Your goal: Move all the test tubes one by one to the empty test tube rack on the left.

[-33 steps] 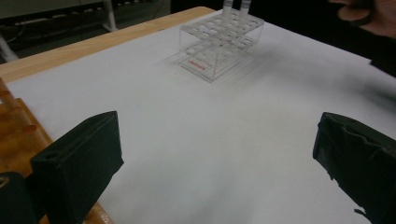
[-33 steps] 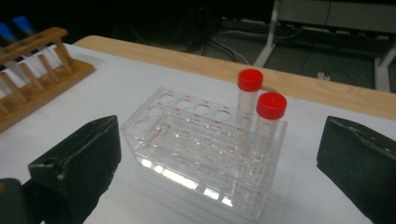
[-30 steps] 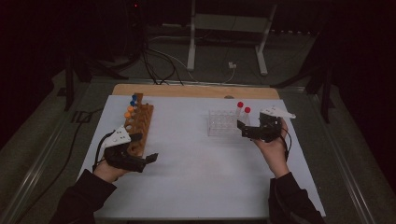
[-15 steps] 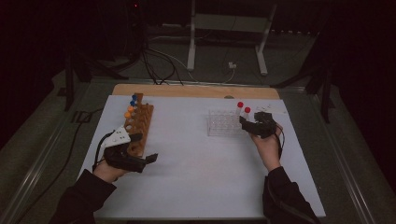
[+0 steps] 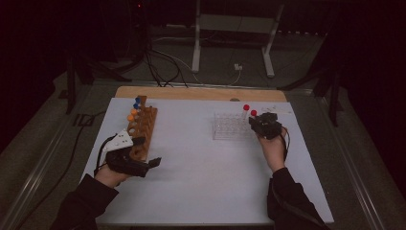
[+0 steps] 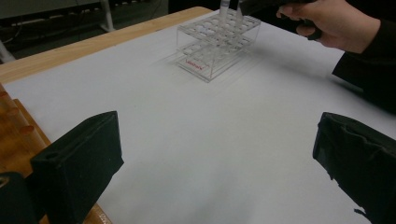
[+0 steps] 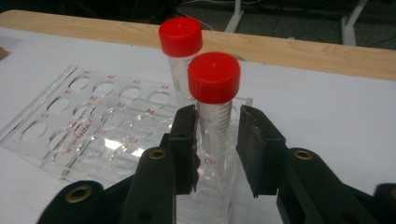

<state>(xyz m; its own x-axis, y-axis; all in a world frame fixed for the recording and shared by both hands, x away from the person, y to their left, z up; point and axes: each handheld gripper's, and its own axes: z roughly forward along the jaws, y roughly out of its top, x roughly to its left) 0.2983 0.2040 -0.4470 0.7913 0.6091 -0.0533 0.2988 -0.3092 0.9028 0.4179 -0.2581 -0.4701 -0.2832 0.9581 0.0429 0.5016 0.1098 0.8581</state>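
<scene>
Closing my right claw (image 7: 215, 140) around the nearer red-capped tube (image 7: 214, 107) standing at the clear rack's (image 7: 70, 126) corner, one pad touching and the other just short, I judged an uneven squeeze might tilt it against the neighbouring tube (image 7: 180, 51).

A white sheet (image 5: 201, 187) is spread over the table, and a strip of pale wooden tabletop (image 5: 191, 93) is left bare along the far edge, beyond the gripper jaws. Farther beyond, a grey floor (image 5: 297, 67) is seen, crossed by dark cables (image 5: 165, 67) and a white cable with a plug (image 5: 234, 68), and the two white legs of a metal stand (image 5: 232, 26) are planted there. The surroundings are left in near darkness, with a small red light (image 5: 139, 6) glowing at the far left.
</scene>
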